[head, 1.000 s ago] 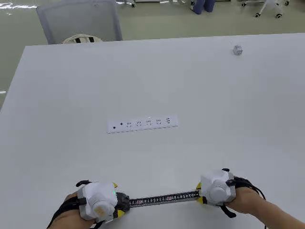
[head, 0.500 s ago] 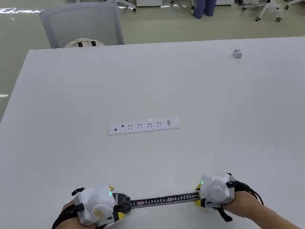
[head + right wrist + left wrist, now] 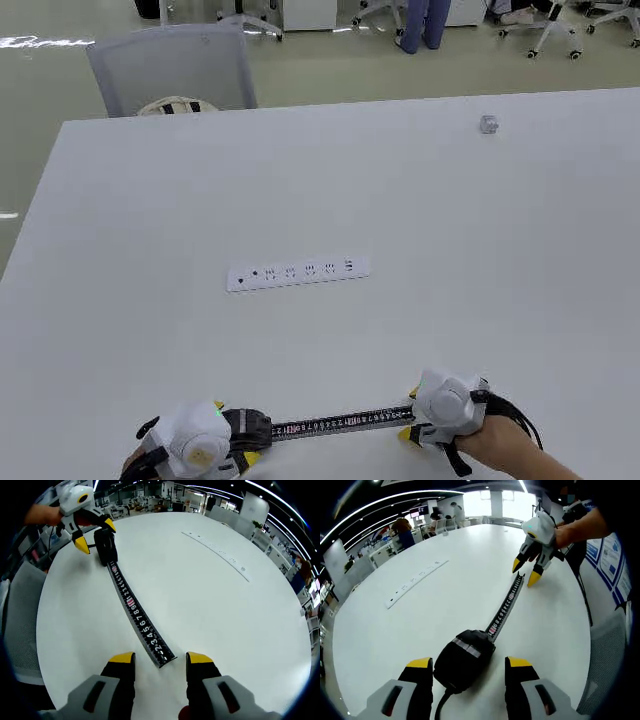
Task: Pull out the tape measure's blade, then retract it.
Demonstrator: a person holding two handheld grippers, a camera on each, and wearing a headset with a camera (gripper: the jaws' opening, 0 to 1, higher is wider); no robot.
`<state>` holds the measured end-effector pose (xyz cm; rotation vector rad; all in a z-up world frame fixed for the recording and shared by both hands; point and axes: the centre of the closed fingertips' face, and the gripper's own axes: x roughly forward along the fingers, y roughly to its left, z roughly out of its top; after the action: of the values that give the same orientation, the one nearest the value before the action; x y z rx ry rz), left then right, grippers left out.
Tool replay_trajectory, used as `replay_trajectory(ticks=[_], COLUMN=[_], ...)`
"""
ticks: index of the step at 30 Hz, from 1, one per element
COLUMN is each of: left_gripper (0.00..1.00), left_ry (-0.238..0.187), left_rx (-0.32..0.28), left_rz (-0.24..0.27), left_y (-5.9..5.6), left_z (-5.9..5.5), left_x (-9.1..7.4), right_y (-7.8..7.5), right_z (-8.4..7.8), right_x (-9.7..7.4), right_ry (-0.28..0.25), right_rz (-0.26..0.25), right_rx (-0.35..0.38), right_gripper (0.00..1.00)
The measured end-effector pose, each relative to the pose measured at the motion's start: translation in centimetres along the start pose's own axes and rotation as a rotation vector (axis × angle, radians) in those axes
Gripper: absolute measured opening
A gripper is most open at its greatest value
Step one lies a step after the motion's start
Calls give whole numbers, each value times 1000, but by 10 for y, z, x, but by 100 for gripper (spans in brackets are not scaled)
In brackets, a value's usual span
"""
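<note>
Black tape measure case (image 3: 465, 660) on the white table (image 3: 400, 200); numbered blade (image 3: 138, 617) drawn out, apparently flat.

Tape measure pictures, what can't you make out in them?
Left gripper: left gripper view leaves unclear whether the fingers press the tape measure case, gaps too thin; head view's bottom edge cuts it off.
Blade: numerals near the case too small in the right gripper view.
Small grey object: too small in the head view to identify.
</note>
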<state>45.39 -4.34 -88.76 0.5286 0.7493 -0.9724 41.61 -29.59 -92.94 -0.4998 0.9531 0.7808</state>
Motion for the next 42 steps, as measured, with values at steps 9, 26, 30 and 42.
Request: replay_trajectory(ticks=[9,26,30,42], left_gripper=[58,64,65,67], left_ry=[-19,-53,-67,-72], left_rx=[-83,-287,-319,-422], left_rz=[61,189,195,228], left_y=[3,-1,-6,-15], left_z=[-4,-18,-19,-29], left_x=[-8,-36,-41,-50], right_y=[8,29,35,51], right_z=[-1,2,1,7], right_x=[-3,-22,-26,-31], right_ry=[-18,-62,-66,-101], right_rz=[-25,-107,-113,-125], right_rx=[60,227,252,338], right_gripper=[46,59,60,66])
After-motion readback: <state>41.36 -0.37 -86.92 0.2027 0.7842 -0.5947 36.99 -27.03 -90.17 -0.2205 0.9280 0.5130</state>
